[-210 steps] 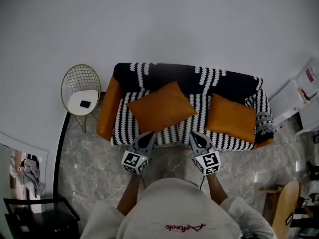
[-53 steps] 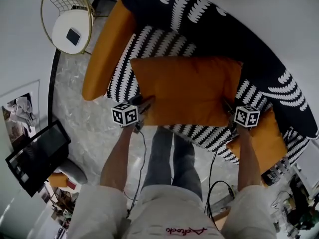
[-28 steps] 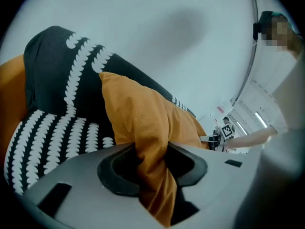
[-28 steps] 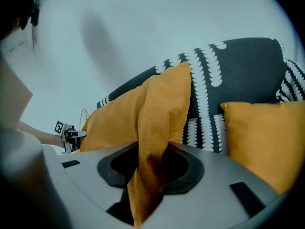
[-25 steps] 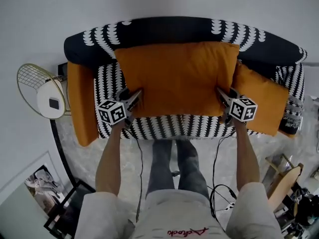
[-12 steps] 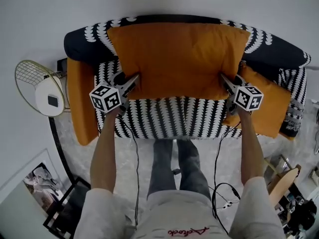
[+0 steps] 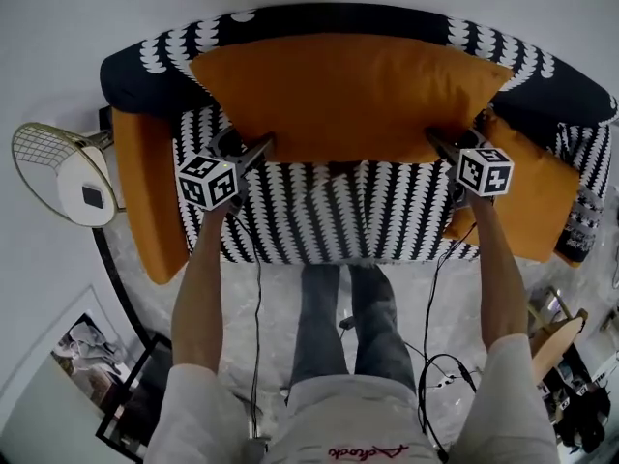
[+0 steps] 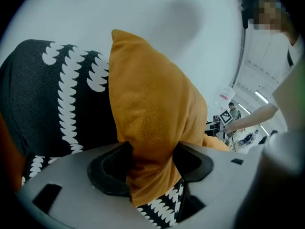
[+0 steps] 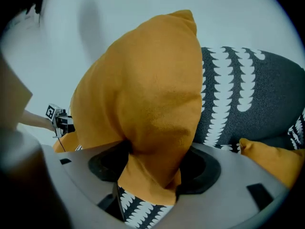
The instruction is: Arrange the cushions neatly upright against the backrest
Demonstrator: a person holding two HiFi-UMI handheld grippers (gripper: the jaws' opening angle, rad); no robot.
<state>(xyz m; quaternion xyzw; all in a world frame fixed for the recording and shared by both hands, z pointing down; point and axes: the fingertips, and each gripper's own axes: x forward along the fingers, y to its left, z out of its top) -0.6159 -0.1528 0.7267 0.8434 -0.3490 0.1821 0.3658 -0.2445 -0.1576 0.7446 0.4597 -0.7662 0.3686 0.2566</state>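
While the big orange cushion [image 7: 348,95] stands upright against the backrest [image 7: 329,19] of the black-and-white patterned sofa [image 7: 319,220], a tool sits at each of its lower corners — the left tool [image 7: 256,146] at the left corner, the right tool [image 7: 437,141] at the right. Both tools have just been opening their jaws and are released, with the corner fabric lying between them. A smaller orange cushion [image 7: 537,196] lies tilted at the seat's right end — just beside the right tool
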